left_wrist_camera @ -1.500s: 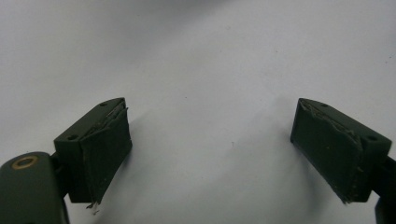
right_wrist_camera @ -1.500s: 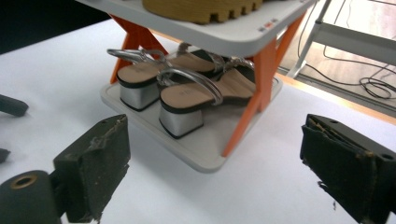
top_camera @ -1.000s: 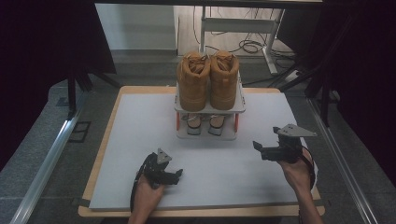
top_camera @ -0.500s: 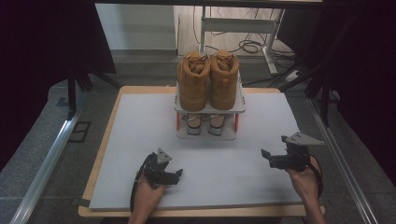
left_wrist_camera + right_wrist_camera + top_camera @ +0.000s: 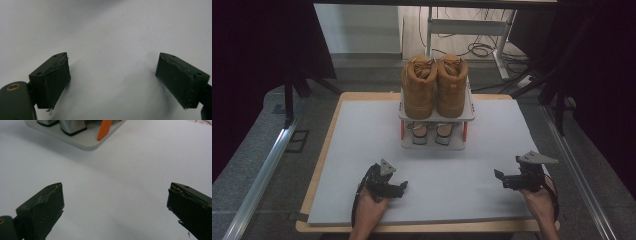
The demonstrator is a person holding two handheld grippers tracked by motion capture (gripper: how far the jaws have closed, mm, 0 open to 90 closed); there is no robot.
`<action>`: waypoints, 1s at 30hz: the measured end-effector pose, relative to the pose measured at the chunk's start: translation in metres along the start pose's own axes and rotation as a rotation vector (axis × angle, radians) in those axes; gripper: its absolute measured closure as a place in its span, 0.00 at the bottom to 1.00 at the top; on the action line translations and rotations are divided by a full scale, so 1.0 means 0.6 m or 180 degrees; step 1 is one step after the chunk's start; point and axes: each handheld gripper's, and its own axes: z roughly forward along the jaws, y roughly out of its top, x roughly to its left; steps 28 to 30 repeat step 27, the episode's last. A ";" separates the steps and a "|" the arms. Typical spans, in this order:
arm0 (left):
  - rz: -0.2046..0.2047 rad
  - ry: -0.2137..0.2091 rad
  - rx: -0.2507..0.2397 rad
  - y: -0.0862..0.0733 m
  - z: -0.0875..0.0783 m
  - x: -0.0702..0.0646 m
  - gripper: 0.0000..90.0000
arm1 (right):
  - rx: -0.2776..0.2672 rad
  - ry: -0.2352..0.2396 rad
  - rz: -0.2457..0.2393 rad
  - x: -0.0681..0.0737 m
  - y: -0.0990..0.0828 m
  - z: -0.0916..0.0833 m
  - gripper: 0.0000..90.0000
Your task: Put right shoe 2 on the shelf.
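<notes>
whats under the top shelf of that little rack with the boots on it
Under the top shelf of the rack, a second pair of shoes shows its front ends; the shelf and the tan boots cover the rest.

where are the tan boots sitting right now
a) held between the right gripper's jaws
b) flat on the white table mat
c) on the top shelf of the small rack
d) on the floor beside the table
c: in the high view the tan boots stand side by side on the top shelf of the small rack, above a second pair of shoes on its lower shelf.
</notes>
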 end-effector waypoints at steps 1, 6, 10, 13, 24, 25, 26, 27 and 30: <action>0.0001 0.0000 -0.0001 0.000 0.000 0.000 0.13 | 0.0013 -0.0005 0.0005 -0.001 -0.004 0.002 0.01; 0.0001 0.0000 -0.0001 0.000 0.000 0.000 0.13 | 0.0114 -0.0034 0.0006 -0.004 -0.026 0.011 0.01; 0.0002 0.0002 -0.0003 0.000 0.000 0.000 0.13 | 0.0186 -0.0025 0.0043 -0.004 -0.041 0.019 0.01; 0.0005 0.0005 -0.0003 0.000 0.000 -0.001 0.13 | 0.0240 -0.0016 0.0056 -0.003 -0.052 0.027 0.01; 0.0009 0.0007 -0.0008 0.000 0.000 -0.001 0.13 | 0.0443 -0.0011 0.0017 0.002 -0.068 0.044 0.03; 0.0008 0.0006 -0.0007 0.000 0.000 -0.001 0.13 | 0.0445 -0.0012 0.0017 0.002 -0.068 0.045 0.03; 0.0008 0.0005 -0.0006 0.000 0.000 -0.001 0.13 | 0.0446 -0.0012 0.0023 0.002 -0.068 0.045 0.03; 0.0005 0.0004 -0.0004 0.000 0.000 -0.001 0.13 | 0.0446 -0.0012 0.0020 0.002 -0.068 0.045 0.03; 0.0005 0.0004 -0.0004 0.000 0.000 -0.001 0.13 | 0.0446 -0.0012 0.0020 0.002 -0.068 0.045 0.03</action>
